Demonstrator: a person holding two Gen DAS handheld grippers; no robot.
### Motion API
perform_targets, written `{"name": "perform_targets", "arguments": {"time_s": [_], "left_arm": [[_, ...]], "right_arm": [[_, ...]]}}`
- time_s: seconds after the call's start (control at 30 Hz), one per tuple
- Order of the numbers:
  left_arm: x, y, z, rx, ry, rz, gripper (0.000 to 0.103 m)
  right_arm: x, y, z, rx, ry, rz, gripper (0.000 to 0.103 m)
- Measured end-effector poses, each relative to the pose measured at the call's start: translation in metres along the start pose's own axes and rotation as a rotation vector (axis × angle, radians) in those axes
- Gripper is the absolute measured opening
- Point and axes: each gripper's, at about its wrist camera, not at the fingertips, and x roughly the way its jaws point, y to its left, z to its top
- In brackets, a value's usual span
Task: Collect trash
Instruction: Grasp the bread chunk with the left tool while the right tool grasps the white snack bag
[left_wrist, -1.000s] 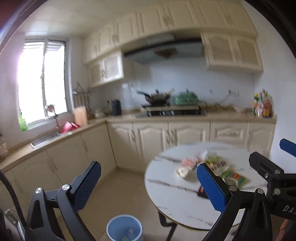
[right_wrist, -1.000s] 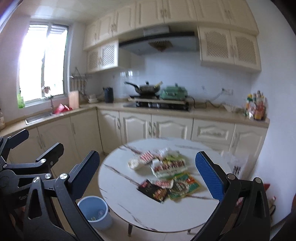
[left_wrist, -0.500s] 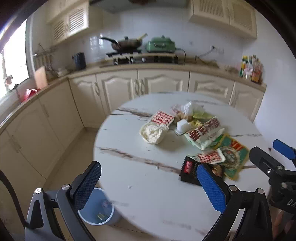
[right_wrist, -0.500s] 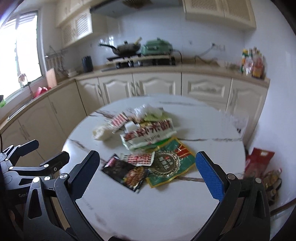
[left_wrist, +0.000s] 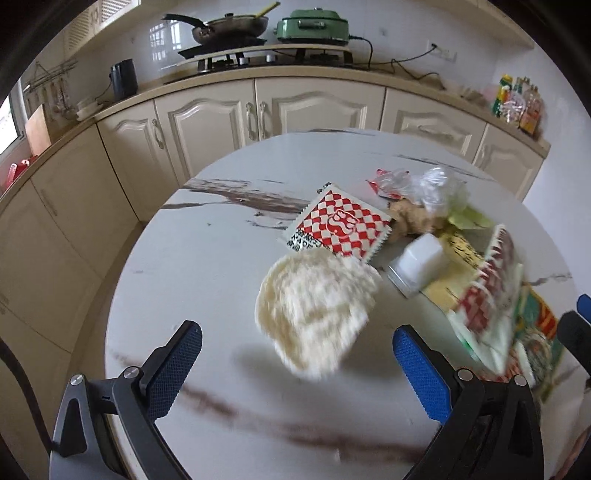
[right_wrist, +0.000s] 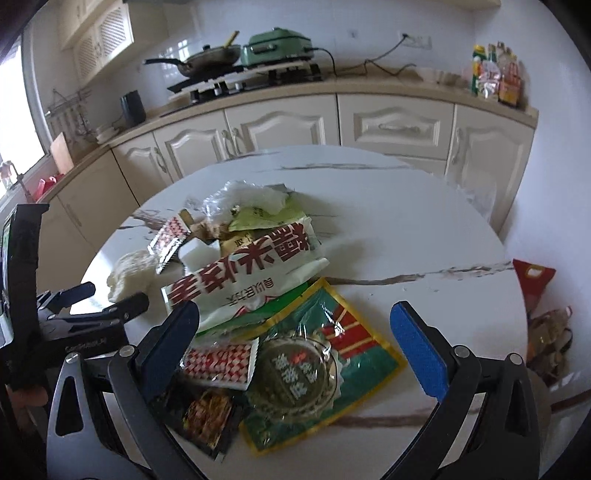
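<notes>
Trash lies piled on a round white marble table (left_wrist: 207, 280). A crumpled white paper wad (left_wrist: 314, 306) sits just ahead of my open, empty left gripper (left_wrist: 295, 354). Behind it lie a red-checked packet (left_wrist: 340, 225), a small white cup (left_wrist: 421, 262) and clear plastic (left_wrist: 436, 188). My open, empty right gripper (right_wrist: 291, 332) hovers over a green-yellow bag (right_wrist: 314, 365), a small checked packet (right_wrist: 221, 362) and a dark packet (right_wrist: 207, 413). A large white bag with red characters (right_wrist: 251, 273) lies behind them.
Cream kitchen cabinets (left_wrist: 314, 107) with a stove (left_wrist: 258, 55) stand behind the table. Bottles (right_wrist: 495, 77) stand on the counter at right. A red bag (right_wrist: 532, 280) lies on the floor right of the table. The left gripper shows in the right wrist view (right_wrist: 88, 299).
Both grippers have moved forward and down from looking across the kitchen to hovering close over the table's trash. The blue bin has left the view.
</notes>
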Motion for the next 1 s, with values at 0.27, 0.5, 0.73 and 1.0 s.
{"name": "perform_targets", "arguments": {"time_s": [0.27, 0.5, 0.73, 1.0], "left_arm": [[0.034, 0.003, 0.022, 0.01, -0.01, -0.036, 0.062], [0.024, 0.009, 0.012, 0.016, -0.029, -0.055, 0.048], [-0.01, 0.02, -0.004, -0.026, -0.069, -0.066, 0.047], [-0.043, 0.021, -0.019, -0.009, -0.107, -0.058, 0.048]], "right_arm": [[0.021, 0.009, 0.008, 0.005, 0.032, 0.008, 0.103], [0.033, 0.021, 0.015, 0.019, 0.043, 0.01, 0.103], [0.043, 0.035, 0.024, 0.055, 0.062, -0.001, 0.103], [0.09, 0.057, 0.036, 0.088, 0.161, -0.169, 0.103]]}}
